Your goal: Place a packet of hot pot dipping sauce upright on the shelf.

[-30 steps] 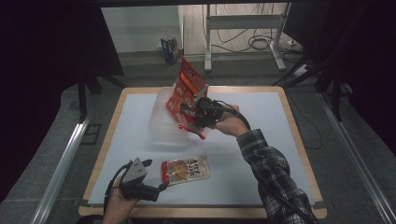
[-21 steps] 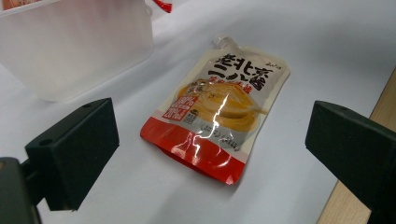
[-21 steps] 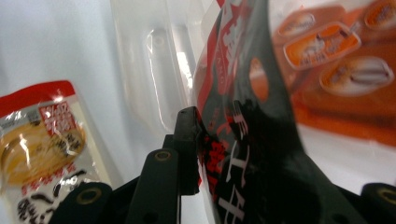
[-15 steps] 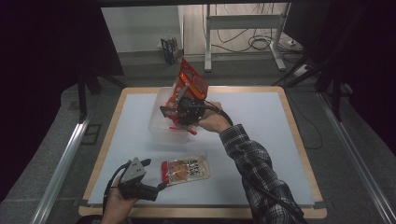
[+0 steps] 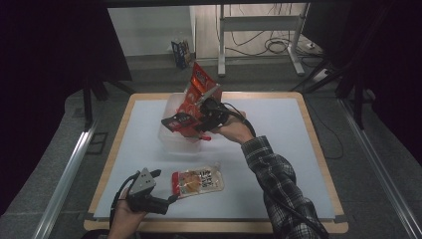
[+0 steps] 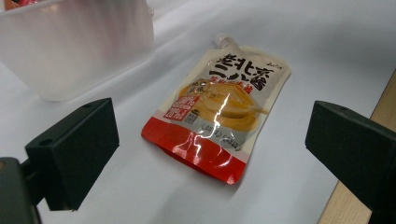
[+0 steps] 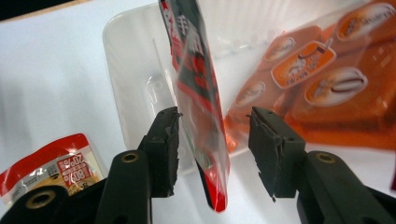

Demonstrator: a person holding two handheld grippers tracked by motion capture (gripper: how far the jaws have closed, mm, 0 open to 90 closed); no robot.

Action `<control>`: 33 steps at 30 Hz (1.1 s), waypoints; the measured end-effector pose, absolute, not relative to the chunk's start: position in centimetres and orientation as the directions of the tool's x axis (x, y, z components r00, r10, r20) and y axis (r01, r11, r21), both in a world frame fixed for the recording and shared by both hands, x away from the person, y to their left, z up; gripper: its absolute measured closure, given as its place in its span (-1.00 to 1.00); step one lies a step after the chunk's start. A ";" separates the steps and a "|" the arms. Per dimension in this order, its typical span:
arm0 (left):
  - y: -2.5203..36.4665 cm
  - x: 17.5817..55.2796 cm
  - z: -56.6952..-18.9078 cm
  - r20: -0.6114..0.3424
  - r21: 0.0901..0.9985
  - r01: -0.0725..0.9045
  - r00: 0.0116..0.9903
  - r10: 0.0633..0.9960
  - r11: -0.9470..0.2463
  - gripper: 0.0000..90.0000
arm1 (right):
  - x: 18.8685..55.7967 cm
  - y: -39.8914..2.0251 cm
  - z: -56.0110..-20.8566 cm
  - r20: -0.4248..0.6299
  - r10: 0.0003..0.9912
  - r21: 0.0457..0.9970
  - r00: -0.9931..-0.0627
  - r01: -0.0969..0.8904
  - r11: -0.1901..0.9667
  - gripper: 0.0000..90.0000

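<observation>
My right gripper [image 5: 180,122] hovers over a clear plastic bin [image 5: 168,140] at the table's far middle. A tall red snack packet [image 5: 198,83] stands edge-on between its jaws. In the right gripper view the right gripper [image 7: 212,144] is open, with gaps beside the red packet [image 7: 196,70], whose lower end hangs at the bin's rim [image 7: 130,60]. My left gripper [image 5: 164,187] rests near the front edge, open, pointing at a flat sauce pouch [image 5: 198,181]. In the left gripper view the pouch [image 6: 224,112] lies ahead of the left gripper [image 6: 217,140], untouched.
An orange packet [image 7: 322,84] lies inside the bin. The bin wall [image 6: 79,46] stands just beyond the pouch in the left gripper view. The white mat [image 5: 278,149] has a wooden border [image 5: 318,149]. Table legs and cables lie on the floor behind.
My right gripper has moved left and slightly toward me, carrying the red packet over the bin. The left gripper and the sauce pouch have stayed put.
</observation>
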State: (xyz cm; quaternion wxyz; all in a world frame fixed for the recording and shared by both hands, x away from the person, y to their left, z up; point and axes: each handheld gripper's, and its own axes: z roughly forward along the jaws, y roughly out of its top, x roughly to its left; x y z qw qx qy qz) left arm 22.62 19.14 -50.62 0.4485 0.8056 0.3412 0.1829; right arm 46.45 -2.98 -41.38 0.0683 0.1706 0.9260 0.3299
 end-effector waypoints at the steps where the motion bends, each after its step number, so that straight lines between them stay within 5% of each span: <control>1: 19.1 22.6 -50.6 -0.011 0.847 0.386 0.700 0.714 -0.365 -0.94 | 46.4 -3.4 -41.5 0.001 0.369 0.640 -0.930 0.284 0.714 0.18; 8: 19.2 22.6 -50.6 -0.015 0.848 0.388 0.699 0.715 -0.360 -0.94 | 46.0 -5.6 -42.3 0.063 0.409 0.654 -0.911 0.347 0.673 0.28; 17: 19.1 22.7 -50.7 -0.013 0.846 0.387 0.701 0.713 -0.365 -0.94 | 45.4 -6.9 -44.2 0.036 0.427 0.648 -0.903 0.347 0.678 0.83; 33: 19.0 22.7 -50.8 -0.010 0.841 0.391 0.703 0.711 -0.374 -0.94 | 45.7 -6.2 -45.8 0.002 0.437 0.634 -0.899 0.339 0.695 0.97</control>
